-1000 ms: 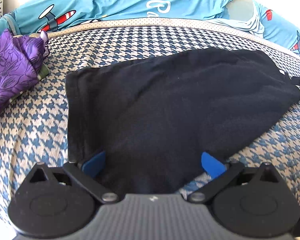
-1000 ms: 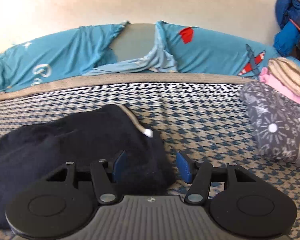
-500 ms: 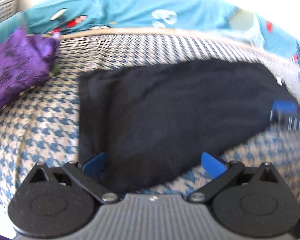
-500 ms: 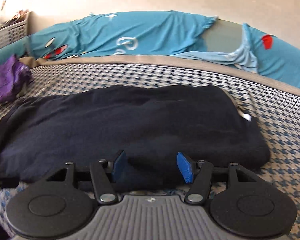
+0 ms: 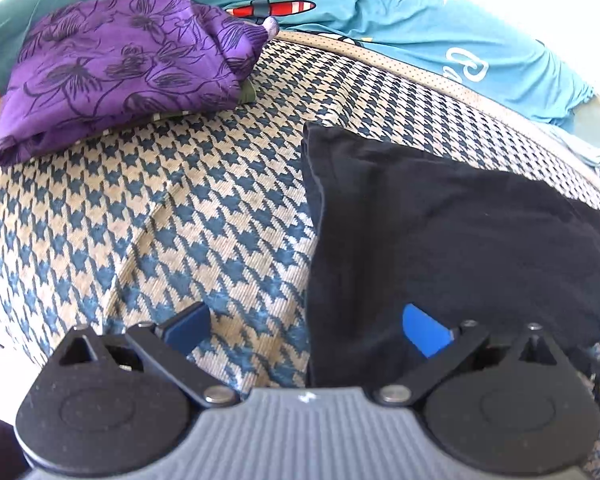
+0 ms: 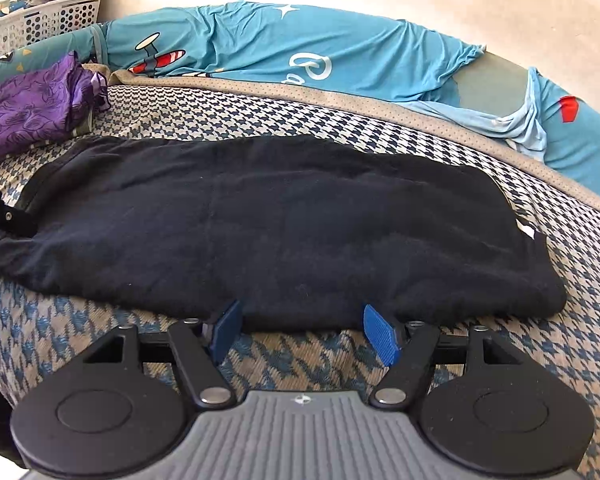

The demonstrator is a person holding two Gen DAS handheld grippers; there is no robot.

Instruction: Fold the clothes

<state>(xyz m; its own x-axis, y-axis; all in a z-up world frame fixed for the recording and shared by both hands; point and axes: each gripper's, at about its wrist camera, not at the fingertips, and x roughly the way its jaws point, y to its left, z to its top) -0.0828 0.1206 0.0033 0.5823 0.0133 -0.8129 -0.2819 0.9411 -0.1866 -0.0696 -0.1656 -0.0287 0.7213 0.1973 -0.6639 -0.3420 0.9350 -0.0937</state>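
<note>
Black garment (image 6: 260, 224) is soft, floppy; I'd grab its near hem. My left gripper (image 5: 306, 326) and right gripper (image 6: 306, 330) gape wide, holding nothing, at the bed's (image 6: 540, 344) front edge.

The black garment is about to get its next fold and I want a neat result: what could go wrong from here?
1. Both tools are open. The left tool straddles only the black garment's left edge, so it may catch just one layer.
2. The right tool is at the near hem and may pinch the houndstooth cover too.

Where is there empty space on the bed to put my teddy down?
Bare checked cover lies between the purple cloth and the black garment, and right of the garment. The back edge is crowded with the blue sheet.
</note>
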